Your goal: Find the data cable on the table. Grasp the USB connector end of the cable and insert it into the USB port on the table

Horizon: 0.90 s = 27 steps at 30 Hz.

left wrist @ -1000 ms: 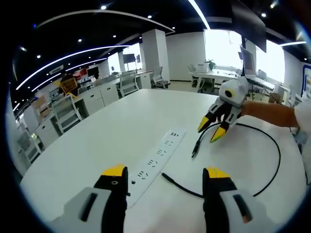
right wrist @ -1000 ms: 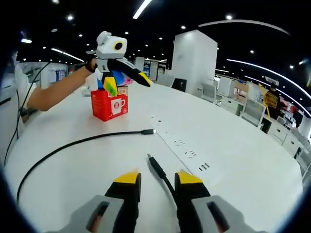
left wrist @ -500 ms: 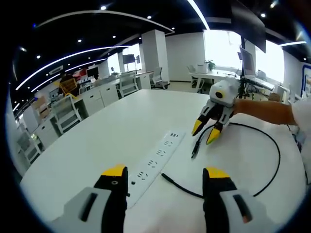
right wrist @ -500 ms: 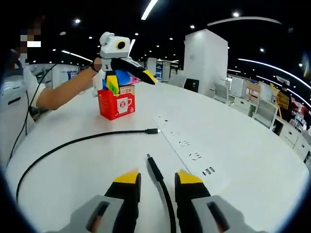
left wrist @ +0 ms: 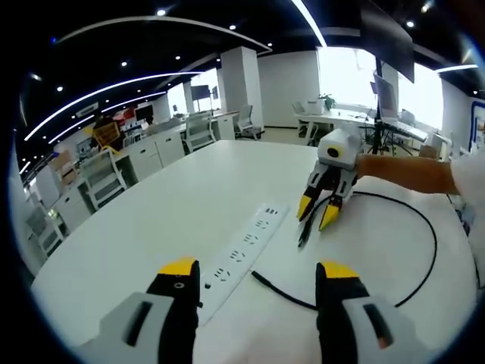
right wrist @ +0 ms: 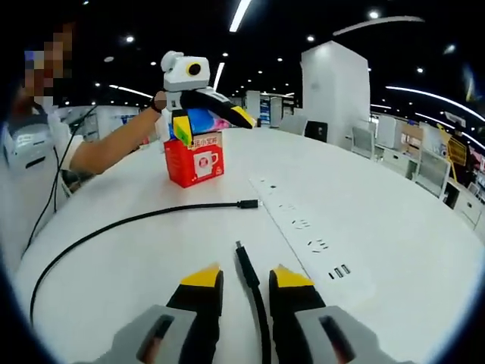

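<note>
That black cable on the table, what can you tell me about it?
The black cable is thin and rubbery-looking, lying loose on the white table in a wide curve. One small plug end rests beside the white power strip; the other end lies just ahead of the right gripper, whose jaws straddle the cord without pinching it.

A red box [right wrist: 195, 163] with a cup picture stands on the white table. Behind it are office chairs [left wrist: 198, 129], desks [left wrist: 155, 145] and a white pillar [right wrist: 332, 80].
</note>
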Each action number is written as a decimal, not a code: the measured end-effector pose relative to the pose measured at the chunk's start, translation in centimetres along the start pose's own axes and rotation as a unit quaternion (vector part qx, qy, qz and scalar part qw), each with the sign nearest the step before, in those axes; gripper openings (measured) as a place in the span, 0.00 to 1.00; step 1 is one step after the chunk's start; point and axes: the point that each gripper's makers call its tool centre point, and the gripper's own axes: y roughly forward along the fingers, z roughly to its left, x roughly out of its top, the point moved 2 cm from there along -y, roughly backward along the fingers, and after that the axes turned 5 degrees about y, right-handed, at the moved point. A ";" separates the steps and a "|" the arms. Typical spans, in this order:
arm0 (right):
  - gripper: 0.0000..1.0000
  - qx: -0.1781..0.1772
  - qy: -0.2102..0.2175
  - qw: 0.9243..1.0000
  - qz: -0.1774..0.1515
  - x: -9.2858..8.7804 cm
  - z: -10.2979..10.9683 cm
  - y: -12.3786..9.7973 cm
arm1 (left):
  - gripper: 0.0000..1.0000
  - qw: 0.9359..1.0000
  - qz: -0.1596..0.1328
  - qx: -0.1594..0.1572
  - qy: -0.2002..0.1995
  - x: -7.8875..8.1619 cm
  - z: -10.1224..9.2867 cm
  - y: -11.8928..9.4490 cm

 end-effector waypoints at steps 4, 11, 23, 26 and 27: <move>0.27 0.004 -0.004 1.000 -0.001 0.2 0.0 0.4 | 0.62 1.000 -0.001 0.000 0.000 0.0 0.0 0.0; 0.26 0.019 -0.005 1.000 0.002 0.2 0.0 1.5 | 0.62 1.000 0.001 0.000 0.000 0.0 0.0 0.0; 0.25 0.029 -0.004 1.000 0.006 0.4 -0.2 2.1 | 0.62 1.000 -0.002 0.000 0.000 0.1 0.0 -0.1; 0.25 0.030 -0.005 0.999 0.010 0.3 -0.3 2.2 | 0.62 1.000 -0.002 0.000 0.000 0.2 0.0 -0.1; 0.24 0.031 -0.006 0.999 0.009 0.4 -0.3 2.3 | 0.62 1.000 -0.002 0.000 0.000 0.2 0.0 -0.1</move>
